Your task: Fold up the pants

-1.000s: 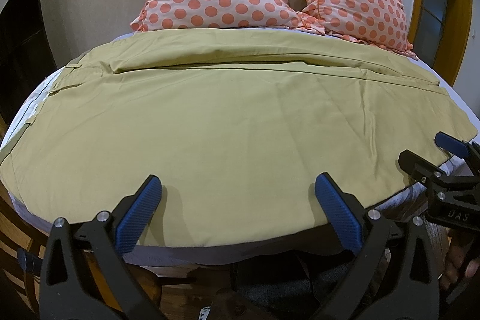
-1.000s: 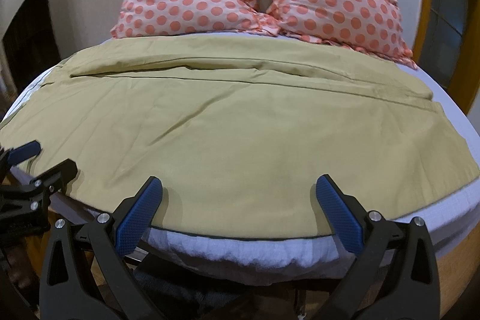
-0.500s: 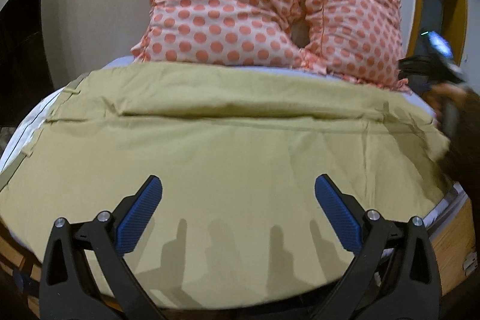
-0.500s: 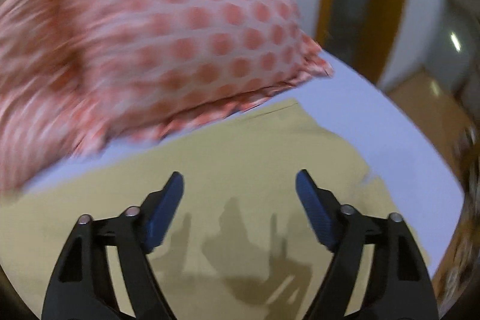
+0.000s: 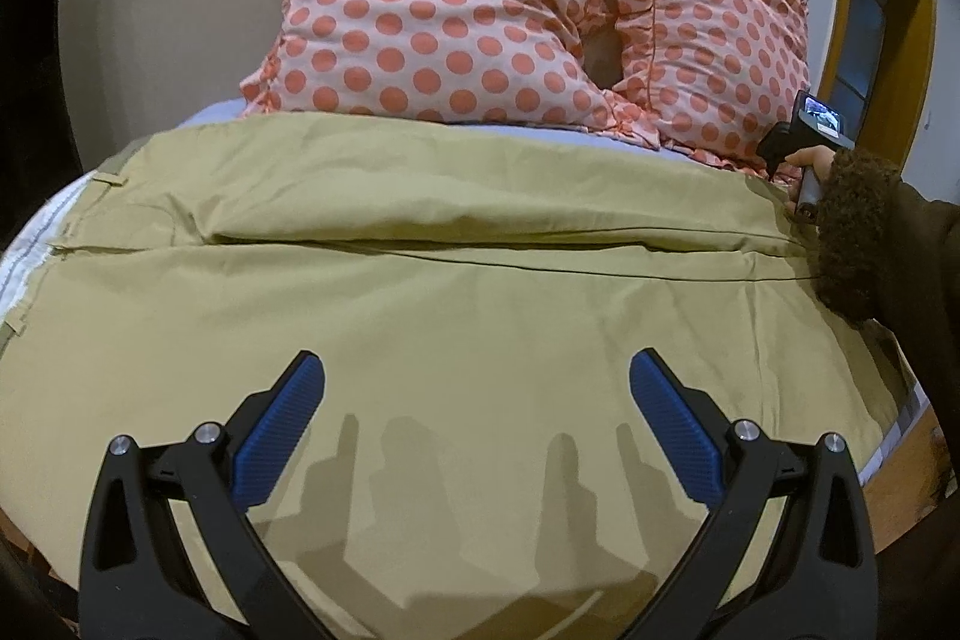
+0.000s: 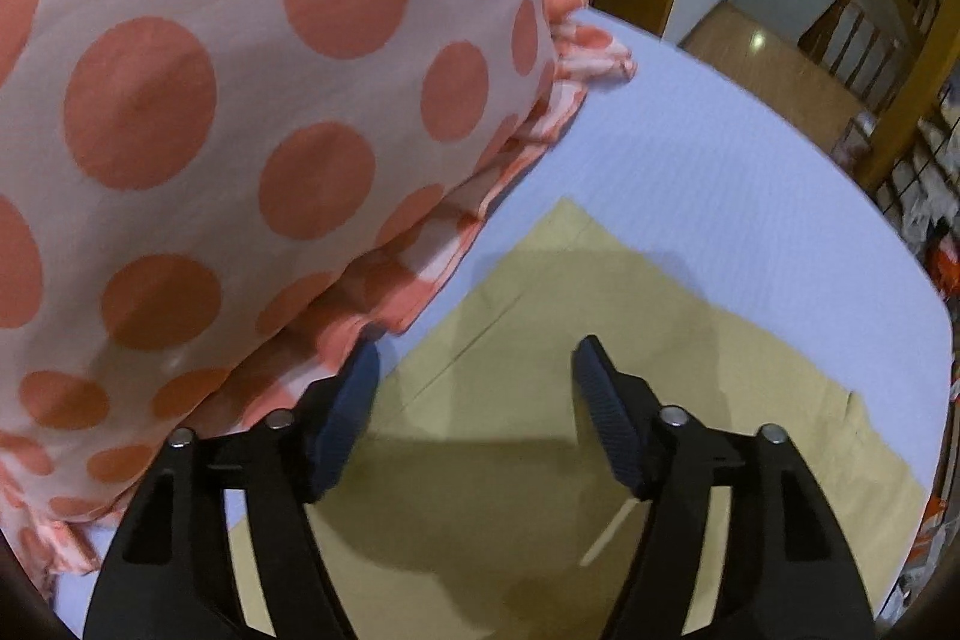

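Bed carries my pants flat below the pillows, left hand-held gripper open over them, right hand-held gripper open toward their two-o'clock corner, probably to grip it.

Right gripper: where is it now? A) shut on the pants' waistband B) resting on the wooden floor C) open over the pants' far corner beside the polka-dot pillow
C: the right gripper is open above the pants corner, with the polka-dot pillow alongside.

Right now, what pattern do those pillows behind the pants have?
Pale pink with coral-orange polka dots and ruffled edges; the pillows show best in the left wrist view.
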`<state>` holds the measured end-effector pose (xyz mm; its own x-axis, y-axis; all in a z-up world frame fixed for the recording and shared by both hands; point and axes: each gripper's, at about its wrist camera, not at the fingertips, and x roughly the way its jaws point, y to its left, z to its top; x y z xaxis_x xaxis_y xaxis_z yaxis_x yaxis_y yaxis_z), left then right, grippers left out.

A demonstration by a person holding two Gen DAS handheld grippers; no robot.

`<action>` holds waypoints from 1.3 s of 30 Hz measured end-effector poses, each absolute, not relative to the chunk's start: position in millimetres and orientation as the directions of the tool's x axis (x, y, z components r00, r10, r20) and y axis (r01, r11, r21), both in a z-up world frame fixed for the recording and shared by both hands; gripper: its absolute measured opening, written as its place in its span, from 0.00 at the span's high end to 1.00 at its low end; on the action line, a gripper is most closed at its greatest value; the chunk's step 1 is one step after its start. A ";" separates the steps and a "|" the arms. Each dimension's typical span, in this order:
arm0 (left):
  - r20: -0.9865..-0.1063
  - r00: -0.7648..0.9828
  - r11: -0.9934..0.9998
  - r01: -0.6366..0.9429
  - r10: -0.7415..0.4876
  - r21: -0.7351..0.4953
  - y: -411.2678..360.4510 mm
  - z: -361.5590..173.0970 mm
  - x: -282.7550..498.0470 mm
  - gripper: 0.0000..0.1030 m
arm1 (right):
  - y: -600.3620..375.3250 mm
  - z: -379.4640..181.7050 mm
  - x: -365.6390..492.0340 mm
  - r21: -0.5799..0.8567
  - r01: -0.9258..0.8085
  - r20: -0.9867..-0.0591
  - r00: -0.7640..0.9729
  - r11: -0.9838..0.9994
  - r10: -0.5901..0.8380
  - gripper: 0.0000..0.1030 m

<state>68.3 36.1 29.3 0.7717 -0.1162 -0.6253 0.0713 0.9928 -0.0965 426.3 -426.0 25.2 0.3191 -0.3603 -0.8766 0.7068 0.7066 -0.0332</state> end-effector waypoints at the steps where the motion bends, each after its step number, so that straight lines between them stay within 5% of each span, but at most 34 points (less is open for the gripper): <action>1: -0.626 0.771 0.992 0.072 -0.118 -0.099 35.7 28.6 68.3 0.02 | -427.7 23.8 425.9 -0.029 0.698 -0.869 0.336 0.716 -0.363 0.33; 2: -0.626 0.771 0.992 0.071 -0.119 -0.100 35.0 28.3 67.6 0.02 | -428.4 22.8 425.1 -0.015 0.677 -0.863 0.363 0.736 -0.352 0.40; 5: -0.624 0.773 0.993 0.068 -0.115 -0.099 34.6 28.6 67.6 0.02 | -422.8 24.3 414.1 0.018 0.597 -0.832 0.454 0.802 -0.320 0.82; 9: -0.621 0.777 0.993 0.047 -0.103 -0.105 36.8 29.0 65.0 0.02 | -442.1 22.6 391.9 0.199 0.569 -0.805 0.559 0.798 -0.198 0.95; 13: -0.604 0.792 0.993 0.015 -0.083 -0.116 45.5 33.7 57.3 0.02 | -466.3 41.9 339.2 0.471 0.469 -0.684 0.729 0.747 -0.027 0.96; 18: -0.557 0.824 0.981 -0.007 -0.104 -0.194 70.6 42.3 46.4 0.02 | -476.1 72.0 214.9 0.639 0.264 -0.499 0.857 0.723 0.129 0.96; 24: -0.491 0.861 0.954 -0.022 -0.135 -0.300 103.6 61.7 49.3 0.02 | -476.2 38.7 95.5 0.720 0.335 -0.562 0.796 0.607 0.227 0.94; 26: -0.479 0.869 0.953 -0.030 -0.124 -0.302 109.9 69.9 52.6 0.02 | -477.5 27.4 92.9 0.715 0.374 -0.601 0.761 0.591 0.245 0.83; 29: -0.473 0.876 0.959 -0.047 -0.094 -0.279 117.9 80.6 58.2 0.02 | -480.1 13.8 95.2 0.719 0.412 -0.626 0.734 0.560 0.264 0.53; 32: -0.478 0.874 0.957 -0.059 -0.087 -0.283 130.1 87.0 66.9 0.02 | -477.0 10.9 91.2 0.723 0.413 -0.618 0.745 0.554 0.252 0.53; 34: -0.480 0.870 0.947 -0.053 -0.112 -0.316 140.3 89.4 80.6 0.02 | -479.5 10.0 97.1 0.724 0.402 -0.604 0.761 0.561 0.235 0.70; 35: -0.486 0.865 0.942 -0.051 -0.125 -0.332 144.9 90.0 90.5 0.02 | -480.8 10.4 100.0 0.720 0.399 -0.603 0.764 0.568 0.229 0.98; 39: -0.565 0.811 0.908 -0.115 -0.148 -0.403 166.3 84.7 147.3 0.03 | -494.6 21.0 94.5 0.802 0.299 -0.477 0.842 0.517 0.252 0.98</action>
